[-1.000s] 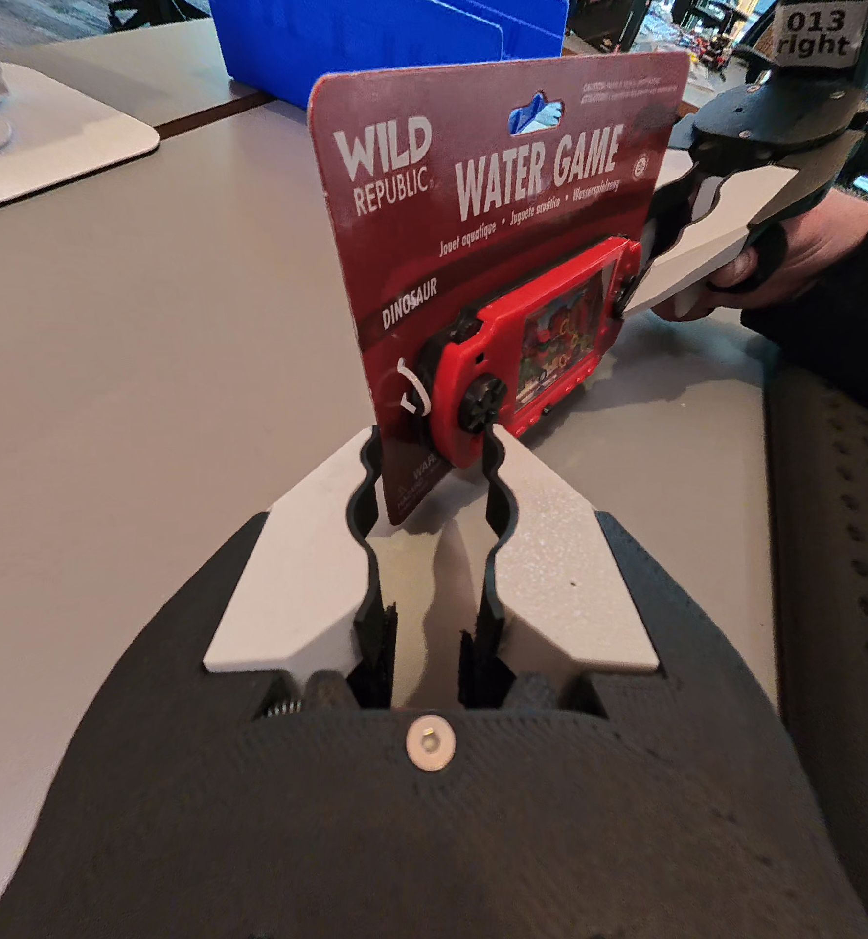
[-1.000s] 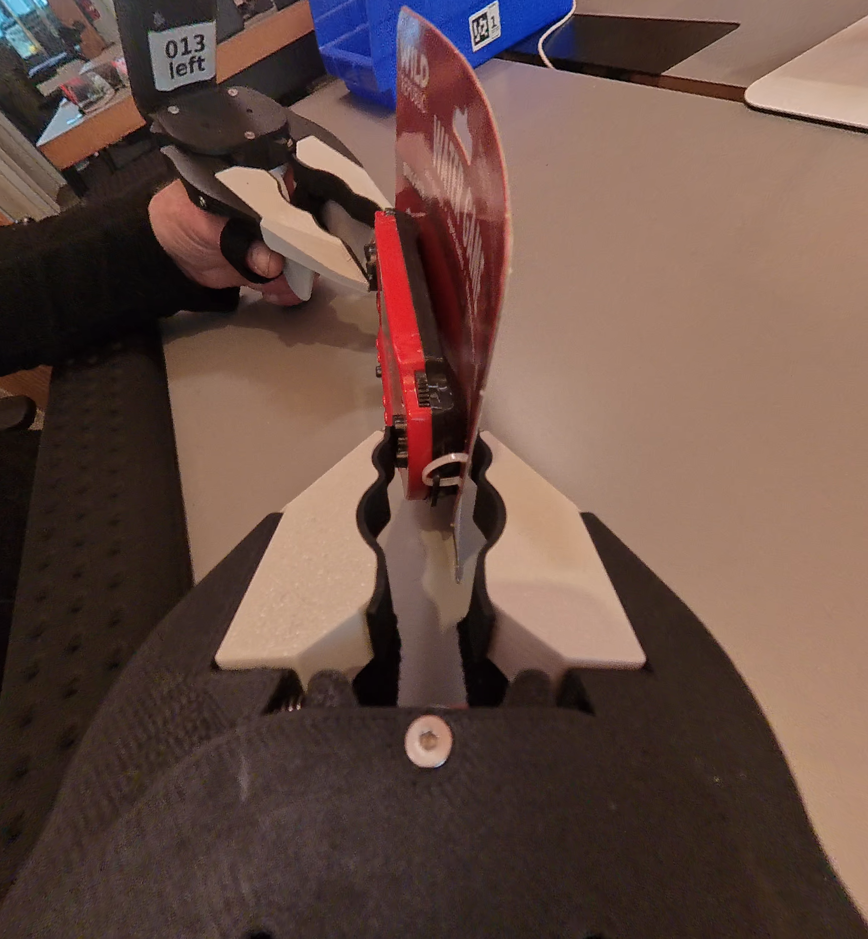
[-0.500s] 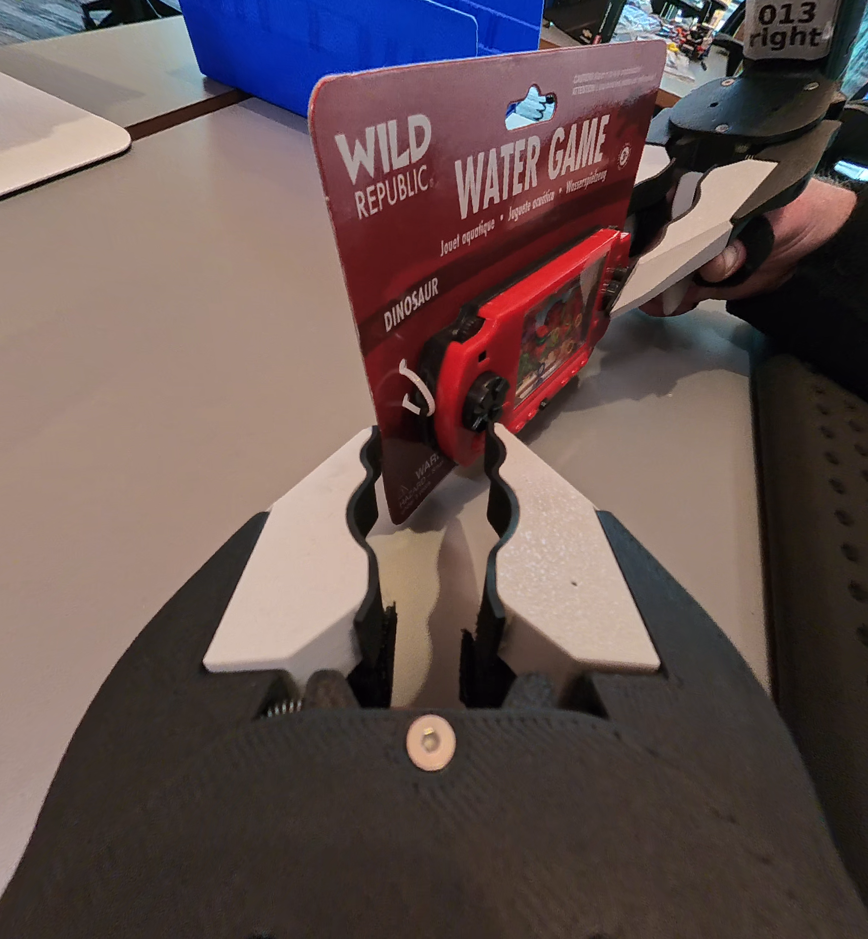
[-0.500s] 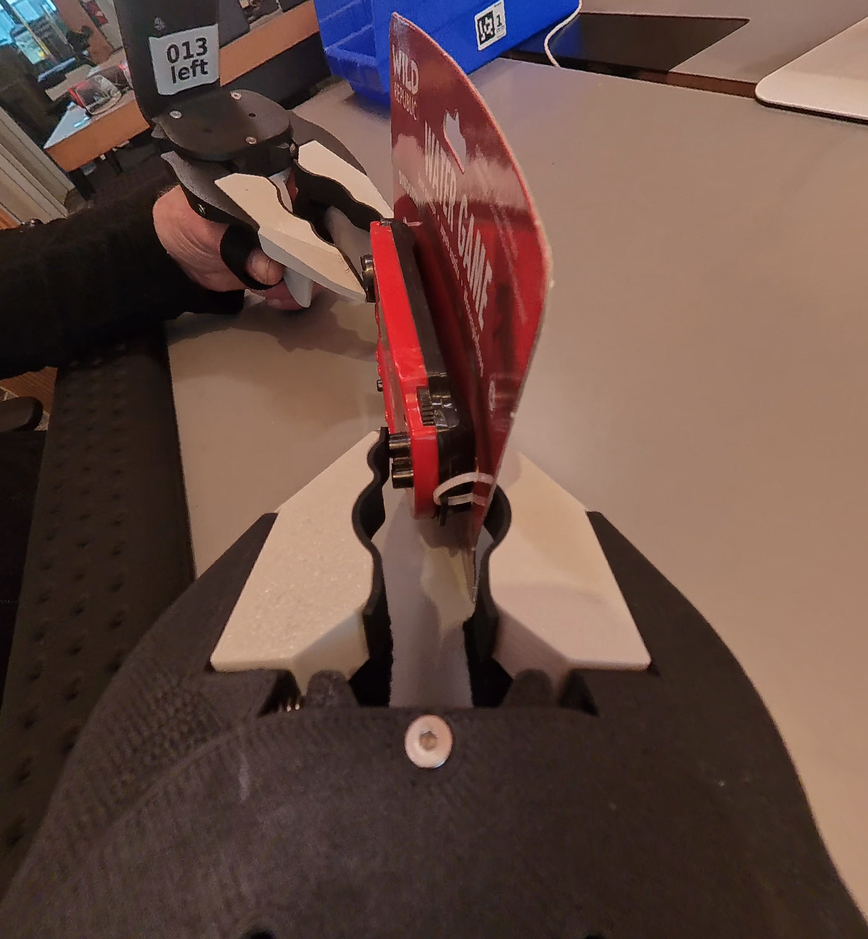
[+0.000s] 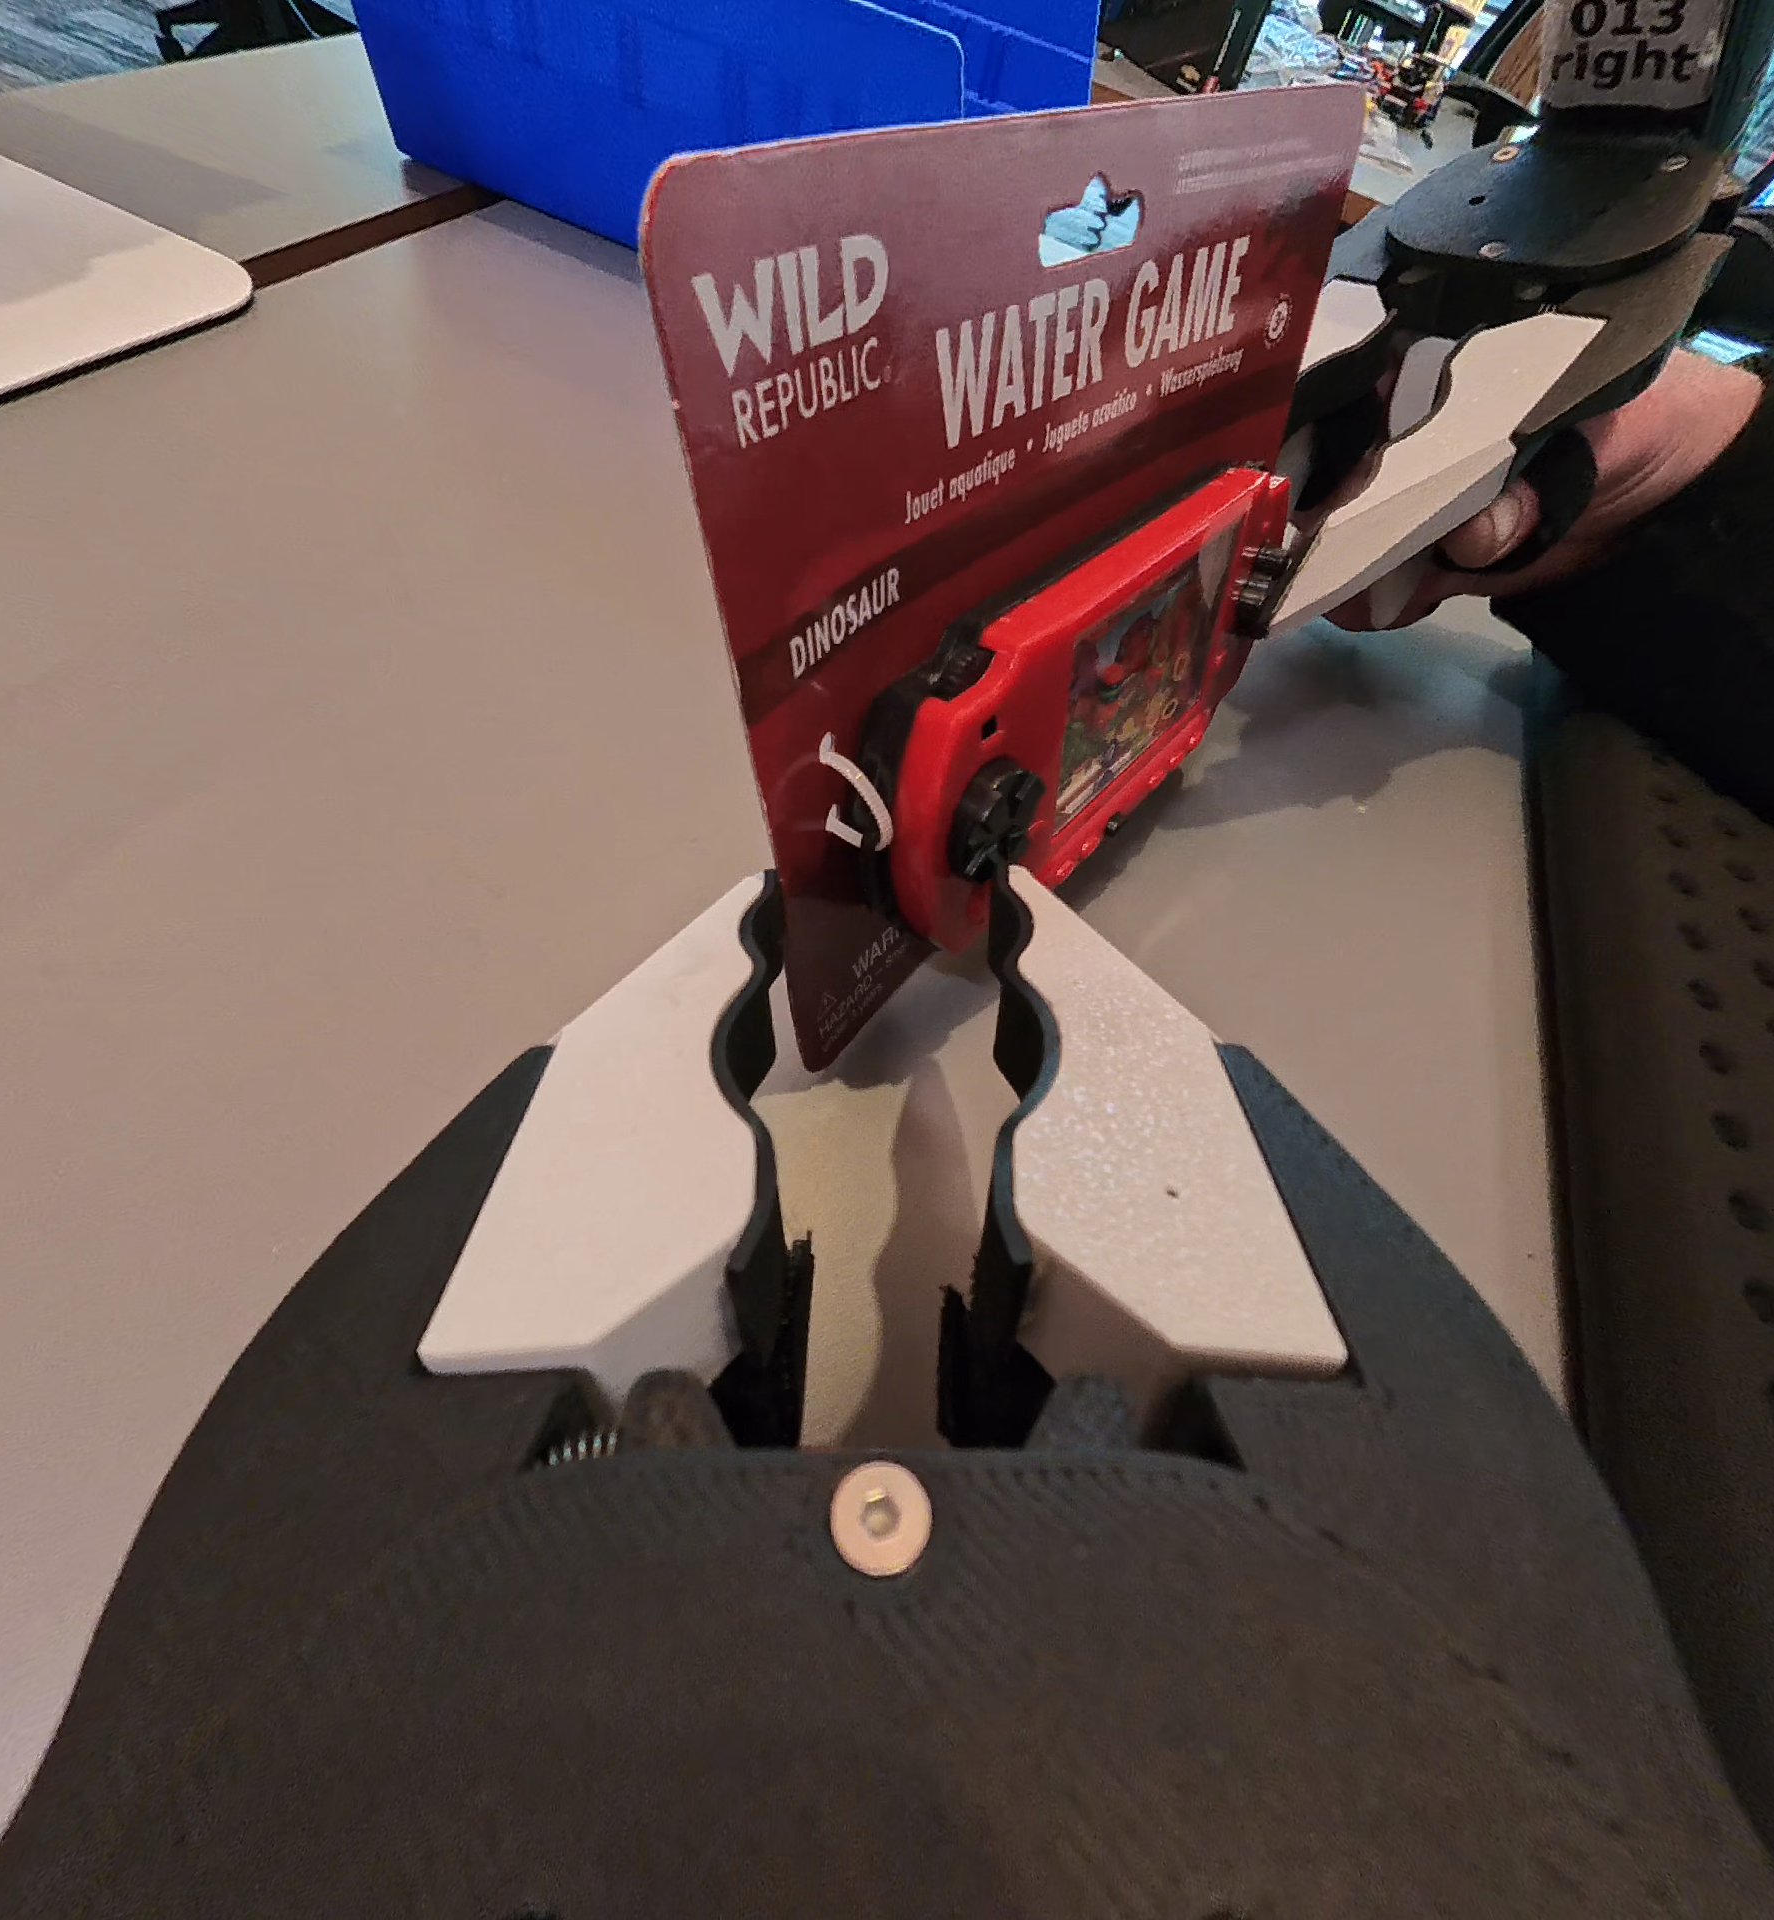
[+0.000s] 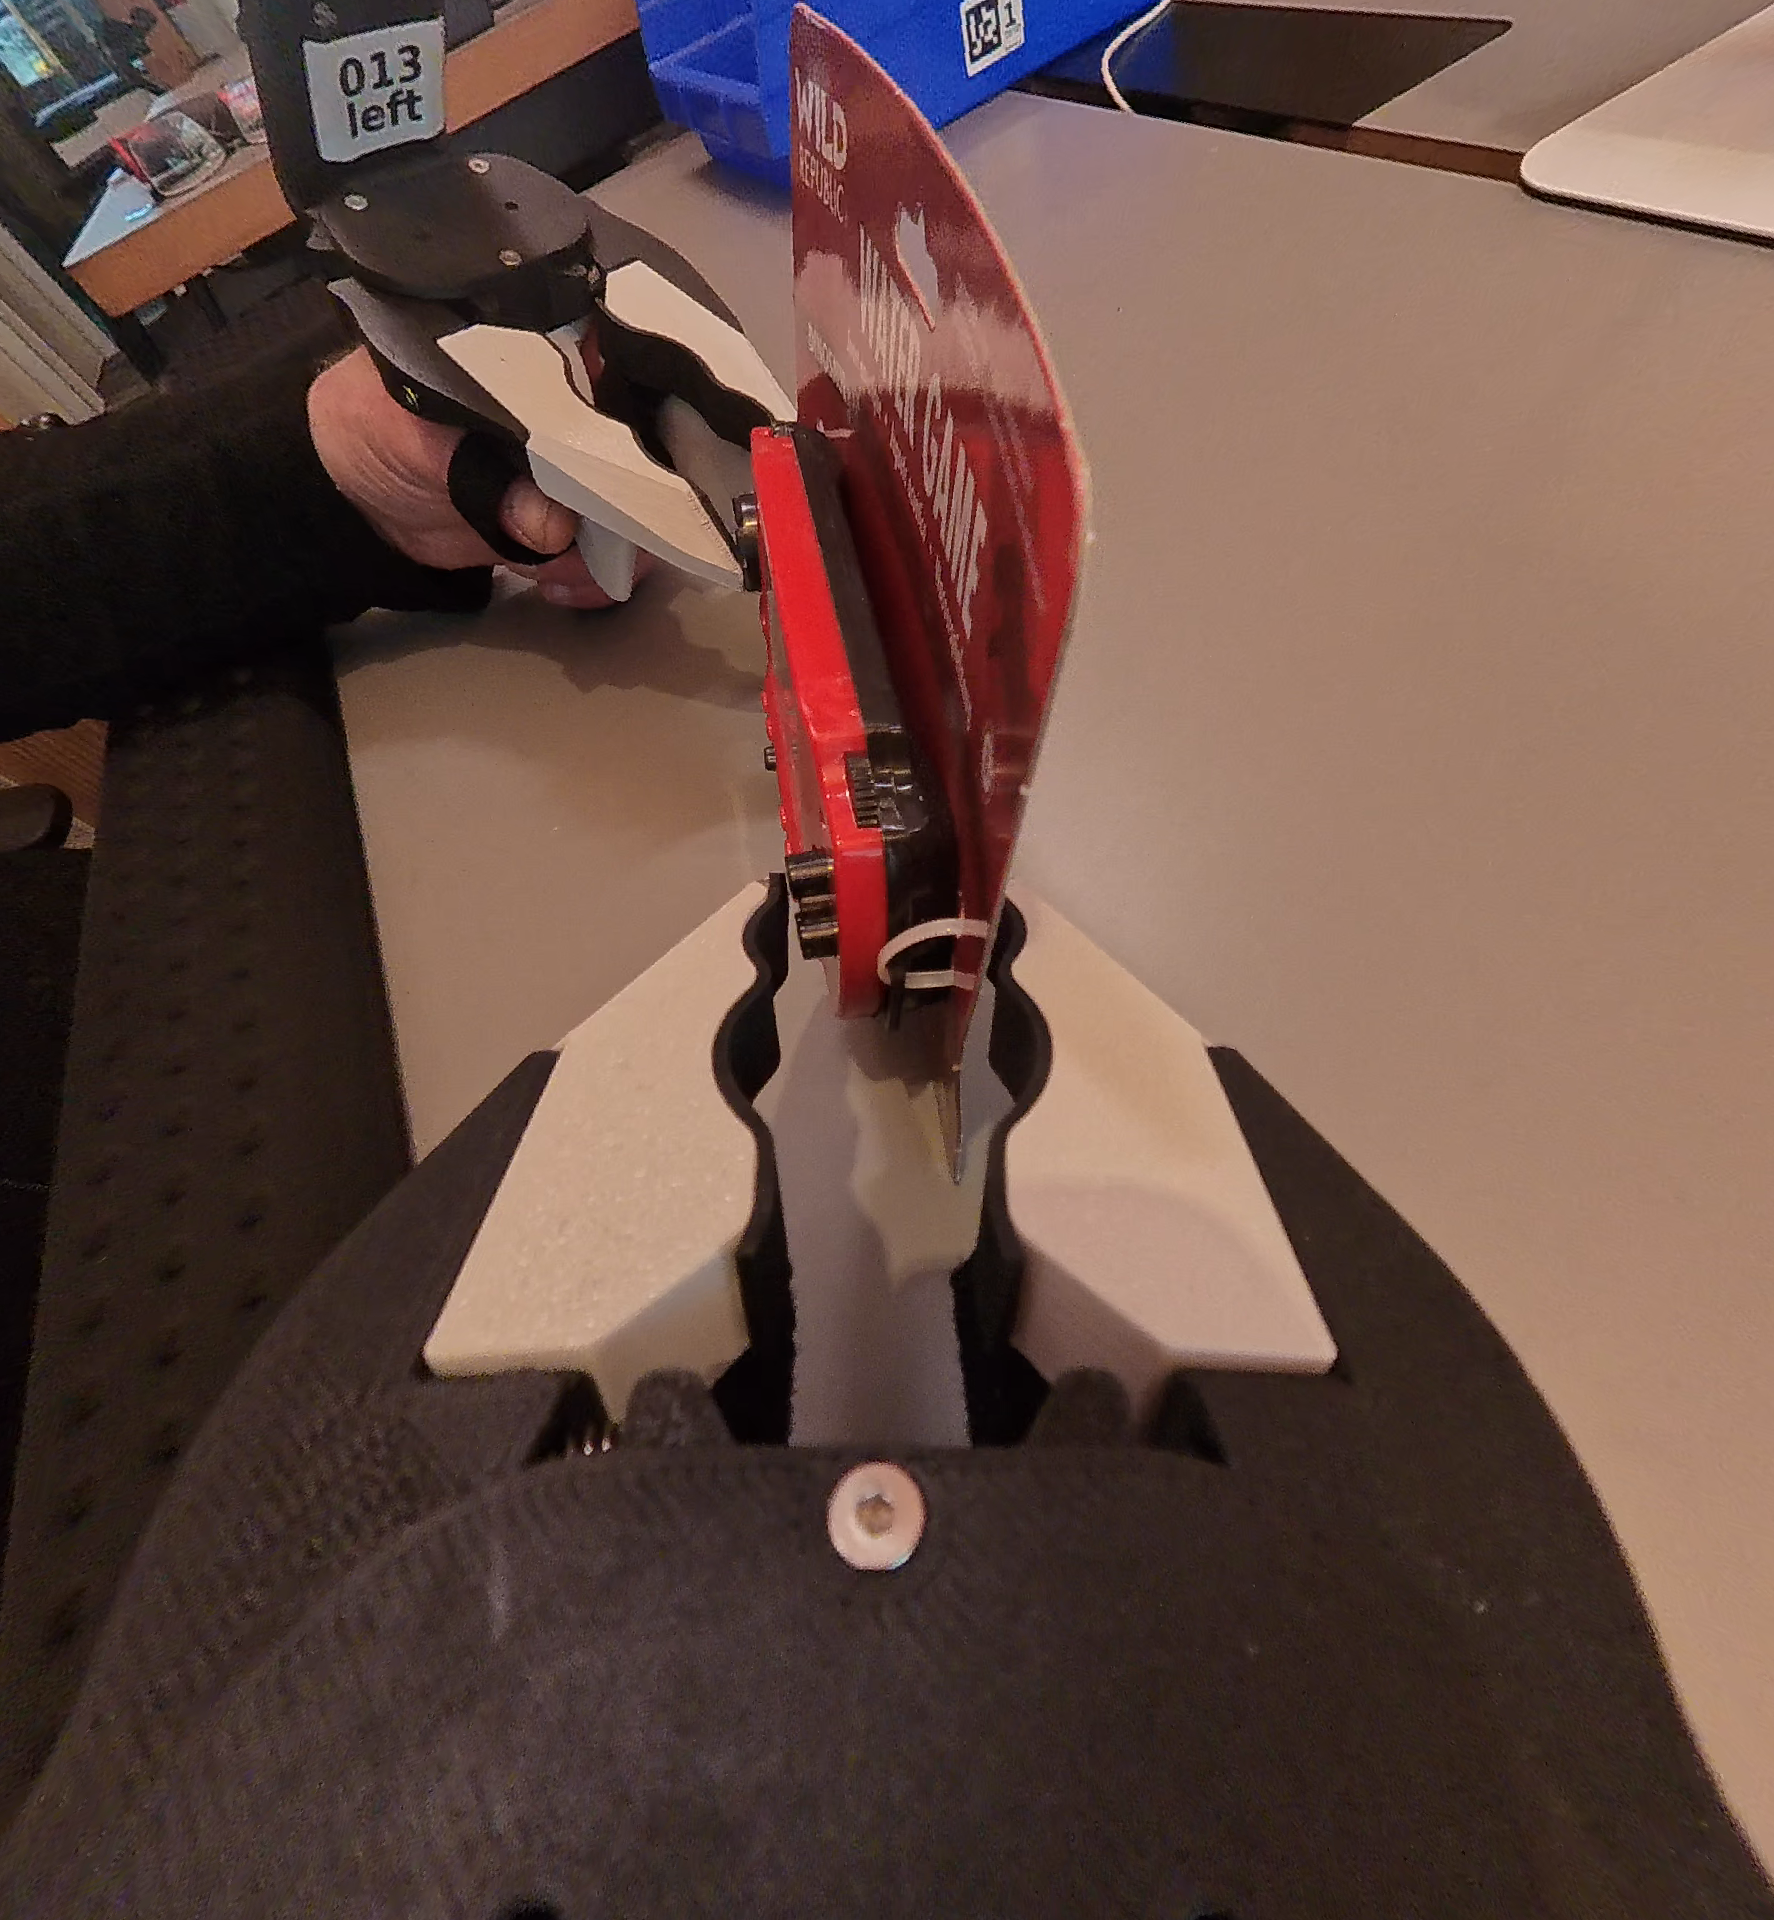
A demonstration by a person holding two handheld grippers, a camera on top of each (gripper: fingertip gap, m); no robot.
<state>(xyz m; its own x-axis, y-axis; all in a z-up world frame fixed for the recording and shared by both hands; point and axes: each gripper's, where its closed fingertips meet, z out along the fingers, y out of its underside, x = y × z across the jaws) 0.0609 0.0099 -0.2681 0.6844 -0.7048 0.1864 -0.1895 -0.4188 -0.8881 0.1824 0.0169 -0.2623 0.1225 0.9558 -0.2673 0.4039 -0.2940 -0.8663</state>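
Observation:
A red handheld toy game (image 5: 1070,727) is tied with white zip ties to a dark red printed card (image 5: 966,364). The card stands upright just above the grey table (image 5: 343,727). My left gripper (image 5: 888,894) is shut on the near end of the toy and card. My right gripper (image 5: 1288,520) clamps the far end. In the right wrist view my right gripper (image 6: 893,914) is shut on the toy (image 6: 810,665) and the card (image 6: 966,468), and the left gripper (image 6: 748,488) grips the opposite end.
A blue bin (image 5: 706,104) stands at the back of the table, also in the right wrist view (image 6: 862,62). A white flat base (image 5: 52,281) lies at the back left. A black perforated mat (image 5: 1693,1039) runs along the table's edge. A person's hand (image 6: 395,478) holds the left gripper.
Both grippers keep their hold. The toy and card have swung a little, so more of the card's printed face shows in the right wrist view.

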